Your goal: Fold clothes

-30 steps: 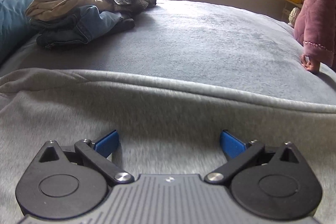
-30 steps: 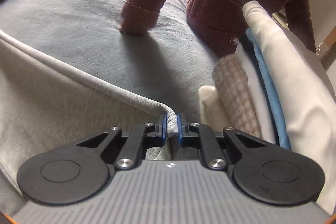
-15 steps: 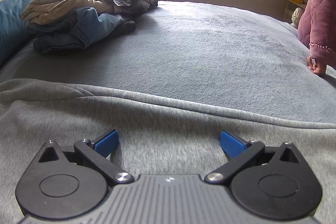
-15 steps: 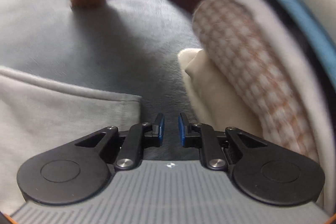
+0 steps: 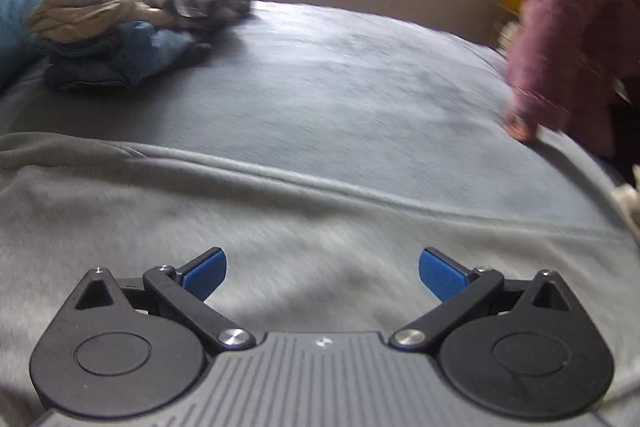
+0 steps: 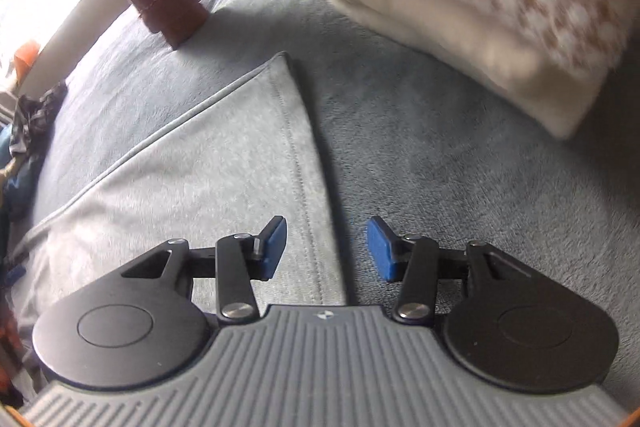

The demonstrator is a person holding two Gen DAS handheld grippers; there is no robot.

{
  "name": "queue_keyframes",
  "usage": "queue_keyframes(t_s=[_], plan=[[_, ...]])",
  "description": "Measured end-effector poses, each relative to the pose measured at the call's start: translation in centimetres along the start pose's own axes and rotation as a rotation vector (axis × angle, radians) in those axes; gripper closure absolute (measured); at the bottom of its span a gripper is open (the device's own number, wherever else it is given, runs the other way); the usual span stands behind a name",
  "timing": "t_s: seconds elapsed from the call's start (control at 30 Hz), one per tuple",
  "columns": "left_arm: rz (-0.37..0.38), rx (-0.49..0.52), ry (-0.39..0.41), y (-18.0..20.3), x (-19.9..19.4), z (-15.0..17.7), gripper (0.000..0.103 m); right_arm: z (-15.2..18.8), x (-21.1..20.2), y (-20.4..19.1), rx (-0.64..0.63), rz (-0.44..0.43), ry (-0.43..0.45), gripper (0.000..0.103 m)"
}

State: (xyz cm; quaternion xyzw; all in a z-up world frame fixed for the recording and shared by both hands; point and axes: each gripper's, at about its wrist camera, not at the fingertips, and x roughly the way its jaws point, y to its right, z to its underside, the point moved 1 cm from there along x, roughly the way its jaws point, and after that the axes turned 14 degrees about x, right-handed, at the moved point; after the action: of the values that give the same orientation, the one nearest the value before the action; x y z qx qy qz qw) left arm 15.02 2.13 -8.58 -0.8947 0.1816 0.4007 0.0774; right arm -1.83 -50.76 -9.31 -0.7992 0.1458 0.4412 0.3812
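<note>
Looking down from the left wrist, the left gripper hangs over a light grey fleece garment spread flat on the darker grey plush bed cover. Its blue-padded fingers stand wide apart with nothing between them. The garment's seamed edge runs across the view just beyond the fingertips. Far off at the upper left lies a loose heap of jeans and tan clothes beside a blue pillow. At the right, a person's quilted pink sleeve reaches down, the hand touching the bed cover.

From the right wrist, the right gripper points down at the same grey garment's corner; its jaws are opening, and the stitched side edge lies below the gap, untouched by either pad. A folded stack of cream and brown-checked clothes sits near, at the upper right, blurred. A dark red sleeve cuff rests on the bed cover beyond the corner.
</note>
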Motion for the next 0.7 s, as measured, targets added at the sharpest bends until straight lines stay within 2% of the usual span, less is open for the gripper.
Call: queue_keyframes(t_s=[0.1,0.17,0.3,0.43,0.5,0.6,0.63,0.67,0.7], plan=[[0.087,0.078,-0.030,3.8,-1.2,1.0,0.000,-0.7,0.6,0.2,0.024,-0.055,0.026,0.059],[0.119,0.133,-0.035,6.3,-1.7,1.7,0.000,-1.8,1.6,-1.1,-0.002,-0.083,0.058,0.059],[0.140,0.223,-0.036,10.1,-1.9,3.0,0.000,-3.5,4.4,-5.0,-0.125,-0.047,0.139,0.060],[0.131,0.283,-0.037,11.8,-1.8,3.6,0.000,-5.0,7.7,-7.2,-0.195,0.010,0.192,0.060],[0.131,0.311,-0.038,12.3,-1.5,3.7,0.000,-5.6,8.5,-7.2,-0.192,0.019,0.203,0.060],[0.132,0.350,-0.037,12.8,-0.8,3.9,0.000,-6.5,10.0,-7.2,-0.178,-0.014,0.154,0.062],[0.133,0.357,-0.039,12.9,-0.5,4.0,0.000,-6.5,10.2,-7.2,-0.191,-0.007,0.151,0.068],[0.134,0.364,-0.041,13.0,-0.3,4.1,0.000,-6.4,10.4,-7.3,-0.216,0.004,0.150,0.083],[0.135,0.371,-0.043,13.1,0.0,4.2,0.000,-6.3,10.3,-7.4,-0.240,0.014,0.156,0.092]])
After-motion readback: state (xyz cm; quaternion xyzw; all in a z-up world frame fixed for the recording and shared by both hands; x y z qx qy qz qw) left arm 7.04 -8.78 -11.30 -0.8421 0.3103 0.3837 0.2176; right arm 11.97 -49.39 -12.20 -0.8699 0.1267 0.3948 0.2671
